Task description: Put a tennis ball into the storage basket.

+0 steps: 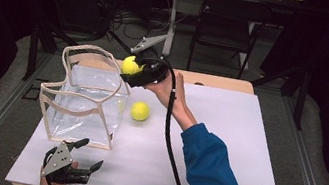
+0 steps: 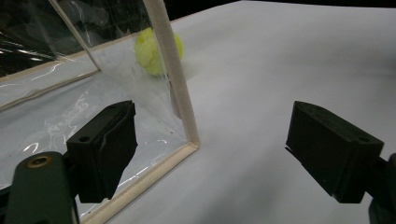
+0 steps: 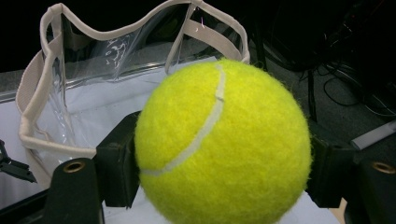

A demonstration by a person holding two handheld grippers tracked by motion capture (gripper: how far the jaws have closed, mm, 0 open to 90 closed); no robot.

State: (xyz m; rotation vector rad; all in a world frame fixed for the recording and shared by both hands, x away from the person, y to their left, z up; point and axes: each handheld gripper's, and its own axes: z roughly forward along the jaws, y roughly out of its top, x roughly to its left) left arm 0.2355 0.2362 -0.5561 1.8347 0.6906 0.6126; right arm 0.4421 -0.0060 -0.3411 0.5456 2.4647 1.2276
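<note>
**poster1:** High view first: a tennis ball [image 1: 131,65] is clamped in the jaws of the right gripper [image 1: 136,71], held up in the air just beside the top rim of the clear bag [image 1: 84,97], at its far right corner. A second ball [image 1: 140,111] is seen lying on the white worktop [image 1: 224,148], just right of the bag and apart from it.

**poster2:** Yep, confirmed in the right gripper view, the ball [image 3: 223,144] is squeezed between both black pads, with the bag's open mouth [image 3: 35,84] seen beyond it. And the left gripper [image 1: 82,157]?

**poster1:** It's parked low near the worktop's front edge, jaws spread wide, nothing gripped. In the left gripper view the bag's near corner [image 2: 184,109] is framed between them, and the loose ball [image 2: 152,50] is glimpsed behind its seam.
</note>
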